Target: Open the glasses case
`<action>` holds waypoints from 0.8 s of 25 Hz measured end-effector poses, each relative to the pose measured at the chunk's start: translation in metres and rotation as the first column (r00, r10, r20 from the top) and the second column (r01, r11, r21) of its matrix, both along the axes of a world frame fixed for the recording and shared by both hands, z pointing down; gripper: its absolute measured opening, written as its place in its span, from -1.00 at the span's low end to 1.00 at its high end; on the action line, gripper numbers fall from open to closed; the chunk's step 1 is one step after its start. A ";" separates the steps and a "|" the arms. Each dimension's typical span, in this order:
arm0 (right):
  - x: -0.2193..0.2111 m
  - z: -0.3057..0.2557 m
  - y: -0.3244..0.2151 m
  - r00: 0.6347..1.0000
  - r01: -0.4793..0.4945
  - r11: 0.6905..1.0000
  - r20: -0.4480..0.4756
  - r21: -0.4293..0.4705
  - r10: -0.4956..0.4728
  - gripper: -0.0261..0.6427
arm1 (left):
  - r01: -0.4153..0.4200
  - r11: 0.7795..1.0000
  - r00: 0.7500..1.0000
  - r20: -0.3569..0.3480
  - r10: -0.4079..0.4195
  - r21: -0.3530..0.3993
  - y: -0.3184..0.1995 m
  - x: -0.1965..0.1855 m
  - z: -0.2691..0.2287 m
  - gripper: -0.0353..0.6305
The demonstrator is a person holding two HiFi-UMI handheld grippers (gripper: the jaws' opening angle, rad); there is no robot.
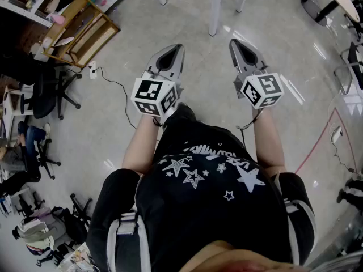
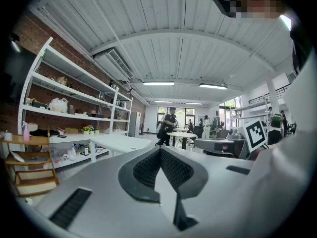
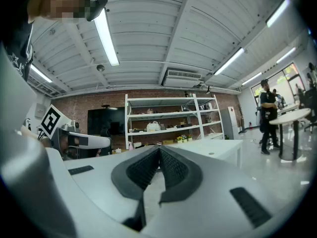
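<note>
Glasses case unseen | left gripper point(image 1: 177, 50) level, jaws together | right gripper point(image 1: 236, 43) likewise

The shirt point(image 1: 210, 191) is black, strewn with white stars and white lettering. Ahead of it, the left gripper point(image 1: 179, 47) and right gripper point(image 1: 234, 42) are silver-grey with black ribbed pads point(image 2: 173, 170). Their cubes point(image 1: 153, 95) are white with black square markers (crisp as print). The floor point(image 1: 272, 21) is pale glossy grey, with a thin red line point(image 1: 317, 143) to the shirt's right. The wooden rack point(image 1: 85, 30), far to the shirt's left, is honey-tan.
</note>
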State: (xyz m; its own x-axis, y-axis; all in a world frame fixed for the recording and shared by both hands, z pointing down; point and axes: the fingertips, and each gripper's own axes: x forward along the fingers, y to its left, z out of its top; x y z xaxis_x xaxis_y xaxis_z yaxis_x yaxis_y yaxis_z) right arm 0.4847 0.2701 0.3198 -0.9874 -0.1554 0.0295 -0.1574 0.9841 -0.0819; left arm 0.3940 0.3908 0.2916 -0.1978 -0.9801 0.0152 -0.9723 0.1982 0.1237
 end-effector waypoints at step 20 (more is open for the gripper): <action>-0.171 0.006 -0.087 0.996 -0.069 0.997 -0.060 0.036 0.071 -0.90 | -0.025 1.000 0.998 -0.062 0.026 0.005 -0.087 -0.188 0.013 -0.86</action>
State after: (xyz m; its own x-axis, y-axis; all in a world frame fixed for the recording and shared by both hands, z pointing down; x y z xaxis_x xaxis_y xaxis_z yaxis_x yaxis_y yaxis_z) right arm 0.3135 0.1834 0.3260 -0.9706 -0.2257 0.0833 -0.2293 0.9726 -0.0372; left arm 0.2060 0.3042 0.3049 -0.1715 -0.9849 0.0221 -0.9676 0.1726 0.1844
